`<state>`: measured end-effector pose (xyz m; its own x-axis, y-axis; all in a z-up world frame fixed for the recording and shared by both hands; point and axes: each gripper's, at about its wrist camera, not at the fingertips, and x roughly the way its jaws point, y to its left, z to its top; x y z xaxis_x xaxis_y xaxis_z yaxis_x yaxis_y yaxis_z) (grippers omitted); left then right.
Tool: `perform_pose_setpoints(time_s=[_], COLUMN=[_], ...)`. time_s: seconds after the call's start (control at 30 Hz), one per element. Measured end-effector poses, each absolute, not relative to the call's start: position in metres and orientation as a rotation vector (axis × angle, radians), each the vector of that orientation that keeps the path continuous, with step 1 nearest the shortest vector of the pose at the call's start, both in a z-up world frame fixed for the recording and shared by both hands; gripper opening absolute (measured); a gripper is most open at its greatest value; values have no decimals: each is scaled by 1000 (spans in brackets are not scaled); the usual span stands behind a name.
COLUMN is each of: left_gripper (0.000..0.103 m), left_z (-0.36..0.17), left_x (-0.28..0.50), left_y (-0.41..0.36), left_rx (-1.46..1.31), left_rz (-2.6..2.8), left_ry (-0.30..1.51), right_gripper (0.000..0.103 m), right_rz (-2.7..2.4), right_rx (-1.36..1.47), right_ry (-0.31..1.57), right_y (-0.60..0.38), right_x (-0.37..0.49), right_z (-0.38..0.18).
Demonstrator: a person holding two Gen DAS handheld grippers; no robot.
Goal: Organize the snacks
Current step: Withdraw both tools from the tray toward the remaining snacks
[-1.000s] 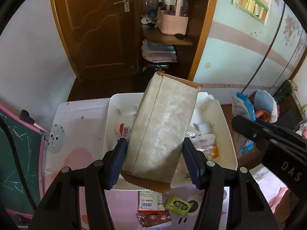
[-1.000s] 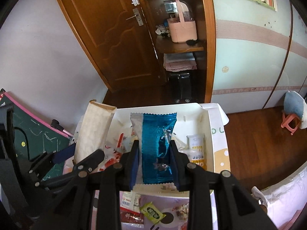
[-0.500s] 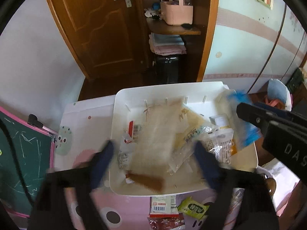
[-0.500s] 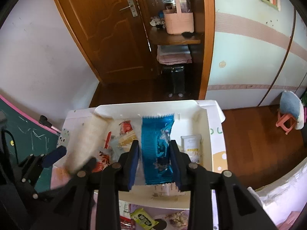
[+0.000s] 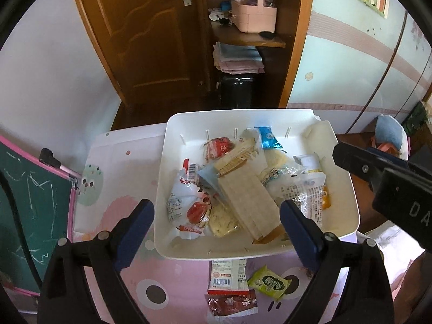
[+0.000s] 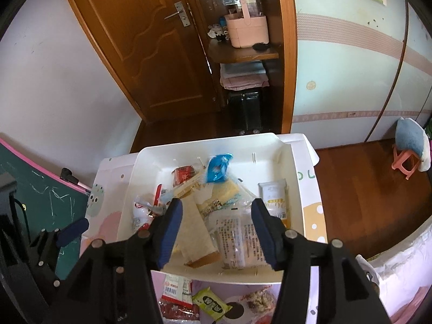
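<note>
A white bin [image 5: 348, 189] [image 6: 286, 159] holds several snack packets. The long beige packet [image 5: 251, 202] [image 6: 197, 229] lies on top near the front. The blue packet [image 5: 267, 137] [image 6: 217, 167] lies toward the back. My left gripper [image 5: 216, 229] is open and empty above the bin's front left. My right gripper [image 6: 216, 229] is open and empty above the bin's front; it also shows at the right of the left wrist view [image 5: 383, 172]. On the table in front lie a red-and-white packet [image 5: 229, 272] [image 6: 175, 291] and a green packet [image 5: 268, 283] [image 6: 210, 303].
The bin stands on a pink-patterned table [image 5: 116, 183]. A green chalkboard [image 5: 24, 205] leans at the left. Behind are a wooden door [image 5: 151, 40], a shelf with a pink basket [image 5: 253, 13], and a small stool [image 6: 407, 159] on the floor at right.
Both grippers opened. The beige packet dropped from my left gripper and the blue packet from my right gripper; both now lie in the bin.
</note>
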<state>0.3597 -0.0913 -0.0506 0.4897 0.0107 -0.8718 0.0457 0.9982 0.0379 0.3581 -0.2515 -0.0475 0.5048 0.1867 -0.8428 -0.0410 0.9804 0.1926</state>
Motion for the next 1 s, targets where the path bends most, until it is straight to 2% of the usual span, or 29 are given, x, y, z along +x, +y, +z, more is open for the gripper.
perform_pose_setpoints(time_s=[0.17, 0.27, 1.0], left_gripper=[94, 94, 94], left_z=[-44, -40, -7], left_x=[350, 342, 250], left_y=[-83, -80, -46], left_rx=[39, 36, 47], left_rz=[-27, -26, -103], left_ry=[1050, 1045, 1021], right_gripper=[54, 58, 58], right_rz=[131, 124, -14], right_rx=[163, 167, 101], right_ry=[1032, 1032, 929], right_y=[-250, -248, -239], right_x=[349, 343, 239], right_z=[-44, -43, 0])
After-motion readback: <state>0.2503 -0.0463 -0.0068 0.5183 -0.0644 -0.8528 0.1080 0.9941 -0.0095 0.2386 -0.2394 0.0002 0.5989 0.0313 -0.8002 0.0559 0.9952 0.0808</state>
